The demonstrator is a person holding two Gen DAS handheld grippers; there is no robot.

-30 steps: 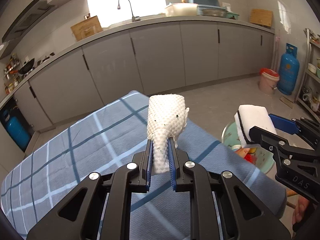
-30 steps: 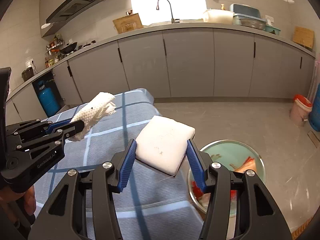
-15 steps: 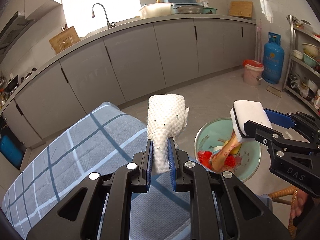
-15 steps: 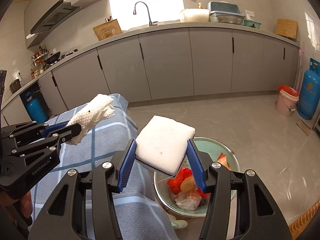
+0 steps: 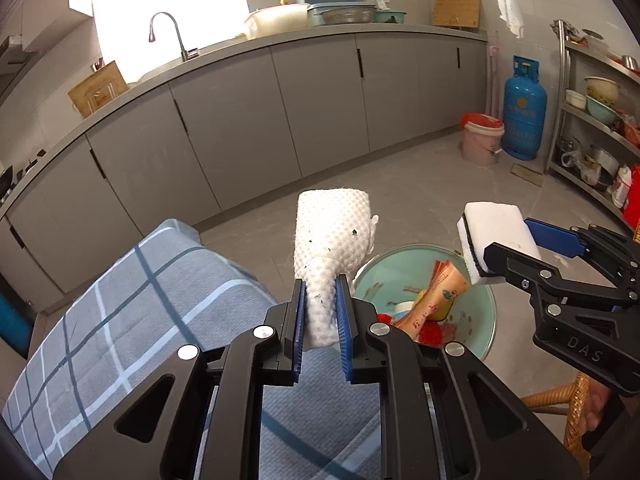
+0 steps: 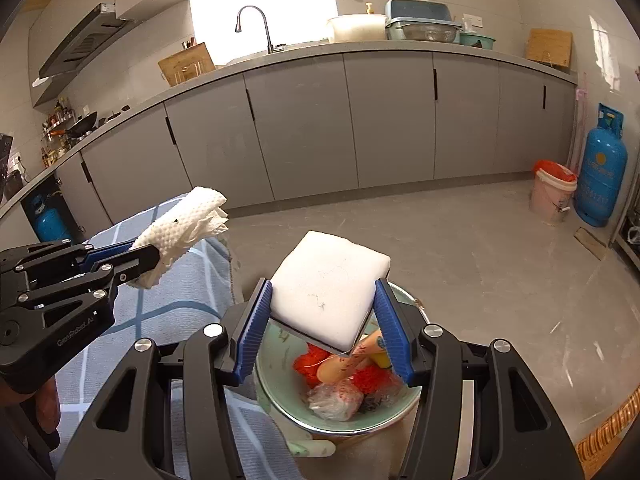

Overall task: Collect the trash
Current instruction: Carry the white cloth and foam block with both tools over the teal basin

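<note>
The left gripper (image 5: 322, 312) clamps a dimpled paper towel (image 5: 334, 236) beside the green basin (image 6: 280, 376). The right gripper (image 6: 324, 320) grips a white sponge (image 6: 330, 284) above that basin, hiding part of its trash (image 6: 340, 376). The basin's near rim is covered by the gripper's frame.

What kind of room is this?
It looks like a home kitchen. A long counter with grey cabinets runs along the wall, with a sink tap under a bright window, a range hood to the left, and a blue gas cylinder on the floor.

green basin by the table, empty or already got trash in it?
Partly filled: the green basin holds red scraps, a crumpled plastic bag and a printed wrapper.
</note>
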